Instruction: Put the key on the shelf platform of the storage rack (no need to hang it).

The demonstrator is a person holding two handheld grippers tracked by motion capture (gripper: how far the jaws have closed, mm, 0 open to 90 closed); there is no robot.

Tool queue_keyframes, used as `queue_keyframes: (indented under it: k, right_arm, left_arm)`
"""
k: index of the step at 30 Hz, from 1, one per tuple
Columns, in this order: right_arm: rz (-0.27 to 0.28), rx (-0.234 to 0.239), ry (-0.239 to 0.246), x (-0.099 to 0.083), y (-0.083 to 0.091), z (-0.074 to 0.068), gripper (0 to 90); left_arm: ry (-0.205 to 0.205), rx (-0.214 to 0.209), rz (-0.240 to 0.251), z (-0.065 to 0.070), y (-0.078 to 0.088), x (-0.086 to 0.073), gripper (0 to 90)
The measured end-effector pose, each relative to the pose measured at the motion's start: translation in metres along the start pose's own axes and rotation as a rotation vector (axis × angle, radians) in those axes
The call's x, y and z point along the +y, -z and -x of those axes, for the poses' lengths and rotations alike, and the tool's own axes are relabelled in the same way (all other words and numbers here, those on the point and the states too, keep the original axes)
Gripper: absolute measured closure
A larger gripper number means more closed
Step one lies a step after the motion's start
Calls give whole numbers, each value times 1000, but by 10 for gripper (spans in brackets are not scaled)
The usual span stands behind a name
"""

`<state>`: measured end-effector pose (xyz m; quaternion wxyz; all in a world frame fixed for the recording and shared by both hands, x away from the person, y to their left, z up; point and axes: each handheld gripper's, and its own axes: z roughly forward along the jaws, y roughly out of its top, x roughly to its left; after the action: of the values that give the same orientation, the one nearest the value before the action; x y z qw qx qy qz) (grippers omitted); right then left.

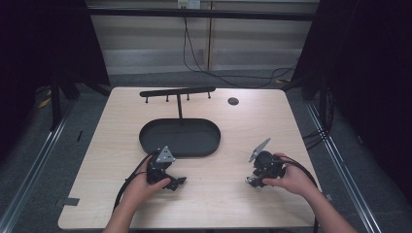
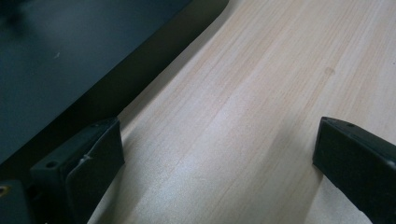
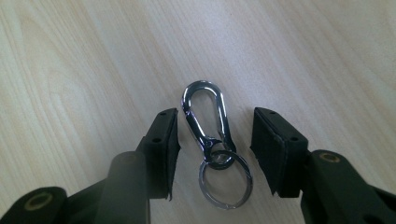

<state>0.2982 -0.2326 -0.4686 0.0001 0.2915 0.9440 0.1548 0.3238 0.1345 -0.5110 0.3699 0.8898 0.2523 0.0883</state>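
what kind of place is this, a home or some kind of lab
Most likely a lab or recording booth, not a home: a bare wooden table ringed by black curtains, loose cables on the floor behind, and a person working handheld grippers, the right gripper over a carabiner keyring.

Your left hand (image 1: pixel 145 187) holds the left gripper (image 1: pixel 178 182) low, jaws wide apart; your right hand (image 1: pixel 291 178) holds the right gripper (image 1: pixel 250 180) tipped down, jaws apart too.

A recording lab, by the look: black curtains (image 1: pixel 43 43) flank a lone wooden table (image 1: pixel 233 126), cables (image 1: pixel 228 73) trail over grey carpet, metal rails (image 1: pixel 29 160) alongside.
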Motion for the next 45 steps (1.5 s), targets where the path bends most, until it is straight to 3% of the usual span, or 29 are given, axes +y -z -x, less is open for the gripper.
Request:
queue_keyframes:
  k: [6,11,21,24,25,26,27,30,32,45]
  right_arm:
    - [-27,-22,14,1,-2,-1,564]
    - [-43,-46,2,3,-2,-2,684]
    - [-72,-56,-2,7,-2,0,724]
    - [-64,-50,-4,7,-2,0,729]
    - [-35,-37,-21,6,2,1,798]
    - [-35,-37,-21,6,2,1,798]
    - [19,-26,-45,6,13,3,863]
    - [12,-23,-45,6,14,5,863]
    - [-20,-50,-41,6,8,5,862]
    - [-30,-39,-48,10,10,6,865]
  left_arm:
    - [-3,3,-4,0,0,0,14]
    - [-3,2,-1,0,0,0,14]
    - [-2,1,0,0,0,0,14]
    - [-2,1,0,0,0,0,14]
    - [-2,2,0,0,0,0,14]
    - [-2,2,0,0,0,0,14]
    - [-3,1,-1,0,0,0,14]
    - [-3,1,-1,0,0,0,14]
    - [-3,3,-4,0,0,0,13]
    - [-4,2,-4,0,0,0,13]
